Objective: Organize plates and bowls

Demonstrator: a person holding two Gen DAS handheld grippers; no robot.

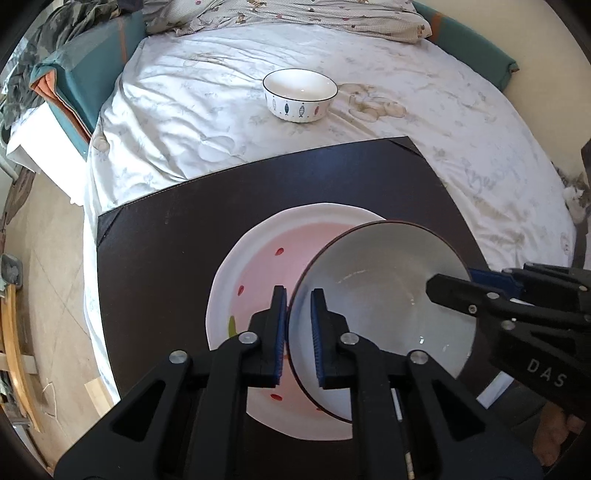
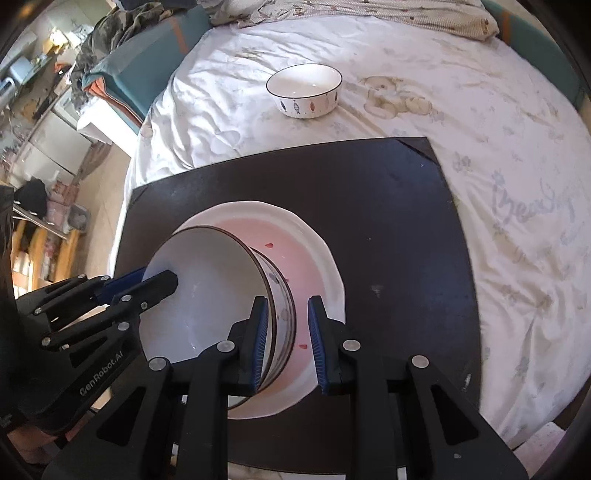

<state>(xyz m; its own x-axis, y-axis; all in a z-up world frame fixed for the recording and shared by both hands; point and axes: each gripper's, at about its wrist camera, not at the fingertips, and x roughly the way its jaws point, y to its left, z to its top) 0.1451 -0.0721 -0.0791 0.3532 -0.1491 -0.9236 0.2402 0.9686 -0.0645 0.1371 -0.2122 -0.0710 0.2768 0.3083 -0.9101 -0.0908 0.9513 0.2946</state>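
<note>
Both the left gripper, marked "GenRobot.AI", and the right gripper, marked "DAS", are pinching the tilted bowl's rim over the pink plate, frame centre.

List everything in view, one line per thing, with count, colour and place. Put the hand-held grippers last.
Large bowl: one, white with a dark rim, tilted over the plate, held at two rim edges.
Plate: one, white rim with a pink centre and red spots, on the mat under the large bowl.
Small bowl: one, white with a dark rim and fish pattern, upright on the bed beyond the mat.
Mat: one, dark brown, on the bed.
Bedsheet: one, white with a faint print, covering the bed.
Patterned quilt: one, pale with small prints, at the far edge.
Left hand-held gripper: one, black with blue pads, straddling the large bowl's left rim.
Right hand-held gripper: one, black with blue pads, straddling its right rim.
</note>
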